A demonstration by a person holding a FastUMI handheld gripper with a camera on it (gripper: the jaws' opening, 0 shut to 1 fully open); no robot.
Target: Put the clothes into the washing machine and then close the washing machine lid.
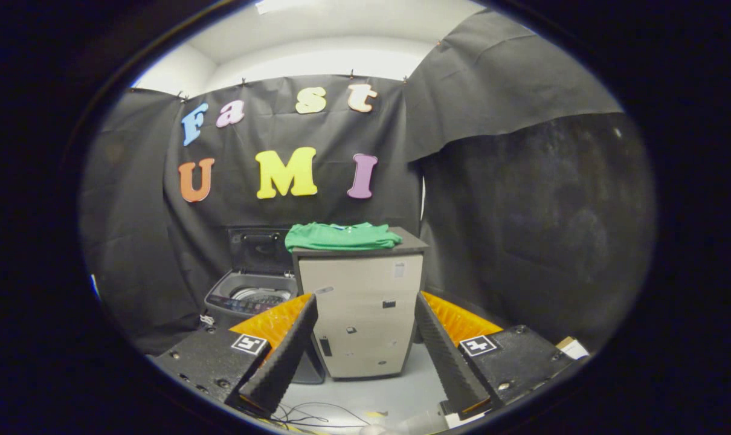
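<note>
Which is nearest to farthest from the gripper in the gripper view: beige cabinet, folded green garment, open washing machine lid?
Gripper open, fingers around nothing.
1. Beige box-shaped cabinet: straight ahead, framed between the fingers.
2. Folded green garment: on the cabinet's dark top, above and beyond its front face.
3. Raised dark washing machine lid: behind the open tub, beside the cabinet, against the cloth wall.

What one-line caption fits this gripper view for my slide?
Open gripper faces a cabinet topped with folded green clothes, the open-lidded washing machine beside it.
</note>
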